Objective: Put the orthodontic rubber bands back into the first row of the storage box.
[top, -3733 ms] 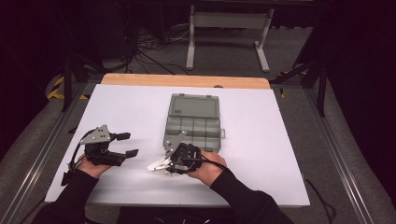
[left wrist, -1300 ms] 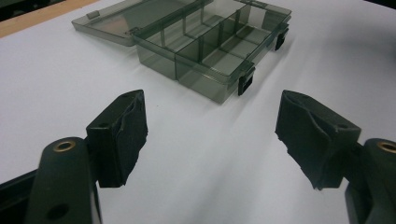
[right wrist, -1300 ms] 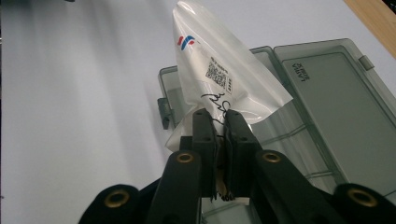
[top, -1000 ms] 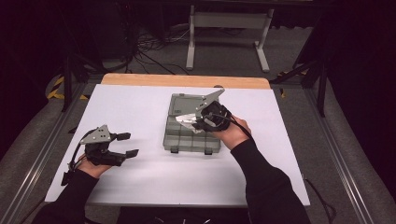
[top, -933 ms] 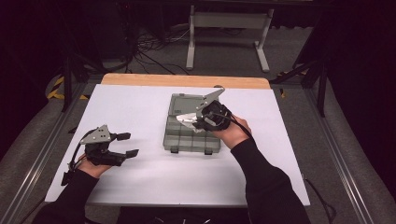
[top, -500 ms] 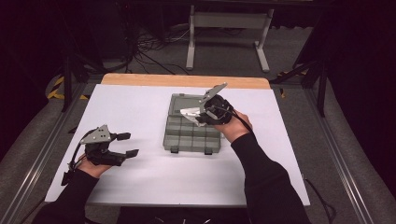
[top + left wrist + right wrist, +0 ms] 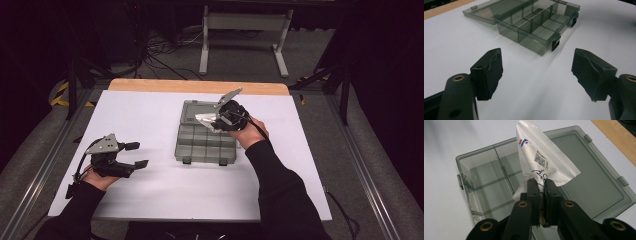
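Holding a white plastic pouch point(image 7: 541, 162), the right claw point(image 7: 541, 185) has its jaws clenched on the pouch's lower edge; the pouch stands up from the jaws and carries a red-and-blue logo, a small printed code block and some black handwriting. In the high view the right claw point(image 7: 216, 119) hangs over the far part of the smoky grey organizer box point(image 7: 206, 142), with the pouch point(image 7: 205, 119) just above the line where tray meets lid. The box point(image 7: 486, 177) lies open on the white desk point(image 7: 150, 115): divided tray toward the person, flat lid point(image 7: 596, 187) folded back toward the wooden far edge point(image 7: 200, 86). The compartments that can be seen look empty, and the pouch is over the box, not yet inside any compartment. The left claw point(image 7: 135, 155) rests low at the near left of the desk, well apart from the box, jaws spread wide with nothing between them. In the left gripper view the left claw point(image 7: 536, 72) points at the box point(image 7: 536, 25), whose two black latches point(image 7: 555, 45) face it. The person's right sleeve point(image 7: 280, 190) reaches in from the bottom edge.
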Demonstrator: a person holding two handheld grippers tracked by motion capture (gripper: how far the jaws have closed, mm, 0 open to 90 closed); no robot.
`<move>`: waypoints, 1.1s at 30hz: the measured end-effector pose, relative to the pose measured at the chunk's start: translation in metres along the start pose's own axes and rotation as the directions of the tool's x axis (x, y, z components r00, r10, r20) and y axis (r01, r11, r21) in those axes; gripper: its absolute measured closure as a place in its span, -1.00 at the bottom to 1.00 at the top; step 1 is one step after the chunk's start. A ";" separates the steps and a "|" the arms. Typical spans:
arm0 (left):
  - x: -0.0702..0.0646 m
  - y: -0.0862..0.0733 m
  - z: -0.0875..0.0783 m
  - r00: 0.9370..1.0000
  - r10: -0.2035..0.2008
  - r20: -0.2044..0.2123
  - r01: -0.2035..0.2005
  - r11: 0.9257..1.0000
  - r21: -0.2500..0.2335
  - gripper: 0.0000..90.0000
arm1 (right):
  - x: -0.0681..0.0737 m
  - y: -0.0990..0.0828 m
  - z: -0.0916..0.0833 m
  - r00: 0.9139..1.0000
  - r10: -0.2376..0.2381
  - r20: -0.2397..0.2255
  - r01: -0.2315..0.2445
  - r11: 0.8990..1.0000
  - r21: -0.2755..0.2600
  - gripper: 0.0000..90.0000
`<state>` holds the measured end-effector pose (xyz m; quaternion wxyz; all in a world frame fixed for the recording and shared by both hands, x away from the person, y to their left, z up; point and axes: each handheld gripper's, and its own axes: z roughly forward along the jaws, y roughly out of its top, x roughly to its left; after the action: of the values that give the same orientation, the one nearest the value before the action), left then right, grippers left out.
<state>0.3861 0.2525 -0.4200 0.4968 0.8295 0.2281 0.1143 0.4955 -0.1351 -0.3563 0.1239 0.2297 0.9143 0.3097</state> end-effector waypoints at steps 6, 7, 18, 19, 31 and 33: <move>0.000 0.000 0.000 1.000 0.000 0.000 0.000 1.000 0.000 -0.43 | -0.003 -0.003 0.011 1.000 0.006 -0.003 -0.006 1.000 0.014 0.88; 0.000 0.000 0.000 1.000 -0.001 0.000 0.001 1.000 0.000 -0.43 | -0.003 -0.004 0.014 1.000 0.011 -0.006 -0.011 1.000 0.017 0.88; 0.000 0.000 0.000 1.000 -0.009 0.002 0.009 1.000 0.001 -0.43 | -0.007 -0.011 0.030 1.000 0.023 -0.014 -0.023 0.999 0.046 0.88; 0.000 0.000 0.001 1.000 -0.009 0.002 0.009 1.000 0.001 -0.43 | -0.007 -0.012 0.030 1.000 0.024 -0.015 -0.023 0.999 0.047 0.88; -0.001 0.000 0.000 1.000 -0.006 0.005 0.006 1.000 0.003 -0.43 | -0.005 -0.015 0.043 0.999 0.023 -0.029 -0.021 0.996 0.081 0.88; 0.000 0.000 0.000 1.000 0.000 0.002 0.000 1.000 0.002 -0.43 | -0.005 -0.015 0.044 0.999 0.025 -0.031 -0.022 0.996 0.083 0.88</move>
<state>0.3857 0.2521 -0.4202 0.4961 0.8302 0.2277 0.1129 0.5112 -0.1260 -0.3995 0.0959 0.2404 0.9255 0.2766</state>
